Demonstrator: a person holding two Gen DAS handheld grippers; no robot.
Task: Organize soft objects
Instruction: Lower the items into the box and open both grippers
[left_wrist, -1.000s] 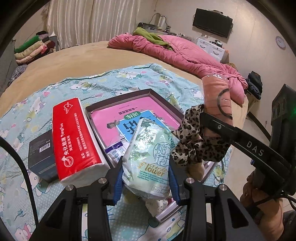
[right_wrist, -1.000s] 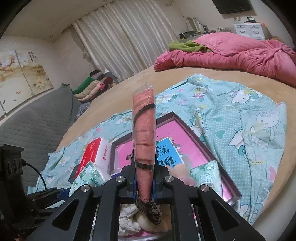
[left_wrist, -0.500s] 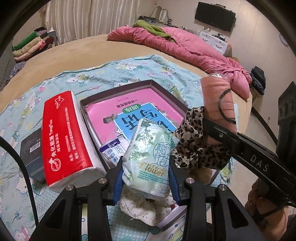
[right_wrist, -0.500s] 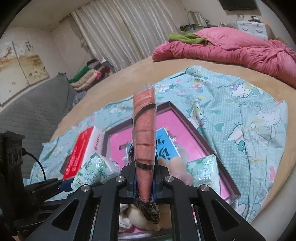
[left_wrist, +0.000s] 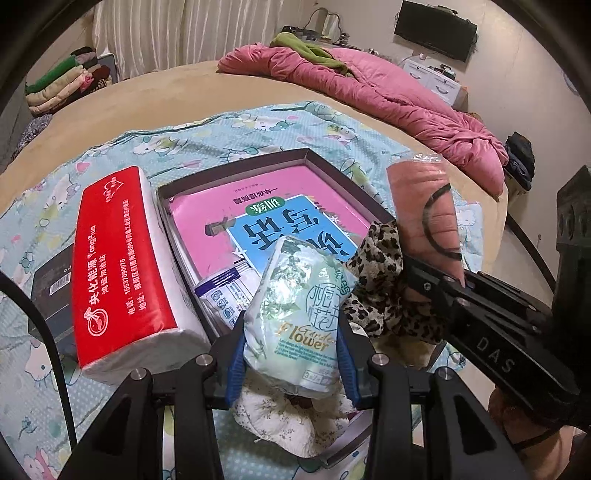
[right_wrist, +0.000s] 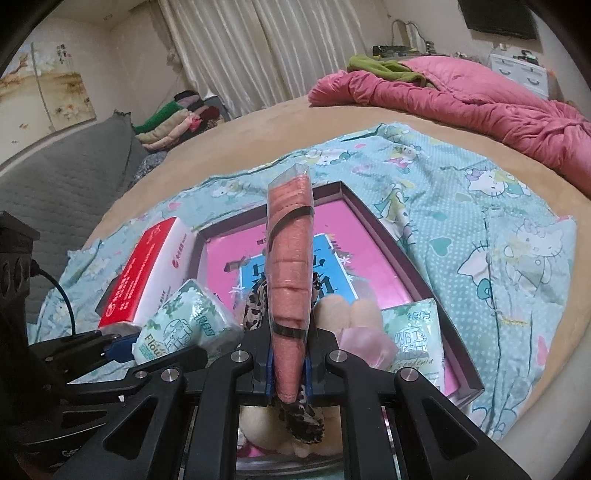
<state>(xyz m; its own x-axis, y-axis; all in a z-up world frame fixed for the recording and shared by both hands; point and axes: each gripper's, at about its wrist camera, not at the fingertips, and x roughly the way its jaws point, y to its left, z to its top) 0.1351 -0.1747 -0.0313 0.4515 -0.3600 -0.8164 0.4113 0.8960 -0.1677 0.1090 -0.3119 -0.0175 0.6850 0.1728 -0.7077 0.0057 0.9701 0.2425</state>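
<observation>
Both hand-held grippers dropped closer to the shallow box (left_wrist: 325, 158) on the bed. Left hand-held gripper (left_wrist: 291, 354) clamps the green Flower tissue pack (left_wrist: 301, 317), over the box's near-left corner beside the red tissue pack (left_wrist: 122, 266). Right hand-held gripper (right_wrist: 290, 365) is clenched on the bagged pink cloth roll (right_wrist: 290, 266) plus leopard-print fabric (right_wrist: 303, 421), above the near end. Looks like placement is next; nothing released yet.

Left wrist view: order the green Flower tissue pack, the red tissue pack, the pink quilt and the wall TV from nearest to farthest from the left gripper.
1. Green Flower tissue pack: held between the left gripper jaws.
2. Red tissue pack: just left, on the cartoon sheet.
3. Pink quilt: far side of the bed, upper right.
4. Wall TV: on the back wall.
</observation>
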